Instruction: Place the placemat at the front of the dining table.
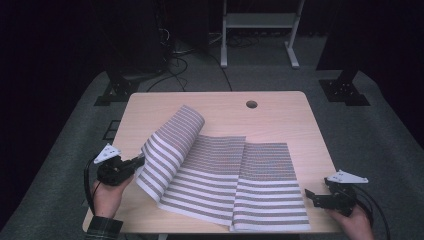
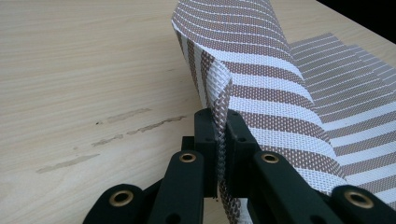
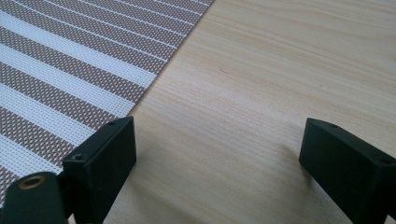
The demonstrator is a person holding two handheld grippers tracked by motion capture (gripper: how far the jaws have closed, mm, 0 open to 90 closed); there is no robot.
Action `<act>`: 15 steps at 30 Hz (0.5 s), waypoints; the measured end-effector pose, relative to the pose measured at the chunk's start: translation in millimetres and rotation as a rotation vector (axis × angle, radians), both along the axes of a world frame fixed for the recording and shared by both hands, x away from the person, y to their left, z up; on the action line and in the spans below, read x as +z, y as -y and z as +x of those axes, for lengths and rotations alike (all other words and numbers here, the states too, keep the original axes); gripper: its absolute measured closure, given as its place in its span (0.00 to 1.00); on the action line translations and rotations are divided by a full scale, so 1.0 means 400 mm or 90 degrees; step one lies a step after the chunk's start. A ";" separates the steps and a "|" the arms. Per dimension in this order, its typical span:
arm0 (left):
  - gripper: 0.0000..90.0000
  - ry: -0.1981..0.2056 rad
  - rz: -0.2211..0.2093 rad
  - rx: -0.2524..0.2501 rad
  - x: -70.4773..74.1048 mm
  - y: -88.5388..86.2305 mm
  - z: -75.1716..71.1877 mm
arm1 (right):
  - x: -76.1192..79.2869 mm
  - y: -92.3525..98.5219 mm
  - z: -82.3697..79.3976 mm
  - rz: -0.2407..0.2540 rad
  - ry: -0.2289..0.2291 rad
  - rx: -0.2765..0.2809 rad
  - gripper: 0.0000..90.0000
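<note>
At the left edge of the bench [image 1: 280,107], the left gripper [image 1: 138,161] is clenched on the left edge of a striped woven mat [image 1: 260,175]. In the left gripper view its two black jaws press together on the mesh [image 2: 223,135], which stands up on edge between them and curls away overhead.

The mat is brown and white in broad bands, with a visible open weave. Its left part is lifted off the wood and rolled over toward the far side, forming a loose arch whose top reaches toward the middle of the bench. The rest lies flat, spread across the middle and reaching the near edge, with a crease running from the far side to the near edge roughly down its centre. The stripes run across it, finer toward the far side and wider near the front.

Near the right front corner of the bench, the right gripper [image 1: 311,194] is released, jaws spread wide. In the right gripper view they hang over bare wood [image 3: 261,93] just beside the mat's right edge [image 3: 70,70], one jaw overlapping that edge.
</note>
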State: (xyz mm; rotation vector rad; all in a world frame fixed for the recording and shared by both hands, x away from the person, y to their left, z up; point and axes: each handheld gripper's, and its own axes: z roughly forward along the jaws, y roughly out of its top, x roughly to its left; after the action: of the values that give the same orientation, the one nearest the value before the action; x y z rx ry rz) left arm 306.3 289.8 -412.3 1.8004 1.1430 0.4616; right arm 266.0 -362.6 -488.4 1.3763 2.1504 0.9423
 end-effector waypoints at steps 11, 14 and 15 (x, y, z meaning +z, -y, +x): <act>0.95 0.000 0.003 0.027 -0.003 -0.036 -0.005 | 0.000 0.000 0.000 0.000 0.000 0.000 0.11; 0.95 -0.002 0.006 0.032 -0.003 -0.045 -0.008 | 0.000 0.000 0.000 0.000 0.000 0.000 0.11; 0.95 -0.001 0.006 0.035 -0.003 -0.047 -0.008 | 0.000 0.000 0.000 0.000 0.000 0.000 0.11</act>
State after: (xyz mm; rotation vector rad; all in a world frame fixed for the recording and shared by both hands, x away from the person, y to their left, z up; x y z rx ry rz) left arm 303.1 308.8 -413.6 1.7816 1.1949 0.4993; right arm 266.0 -362.5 -488.4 1.3773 2.1503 0.9423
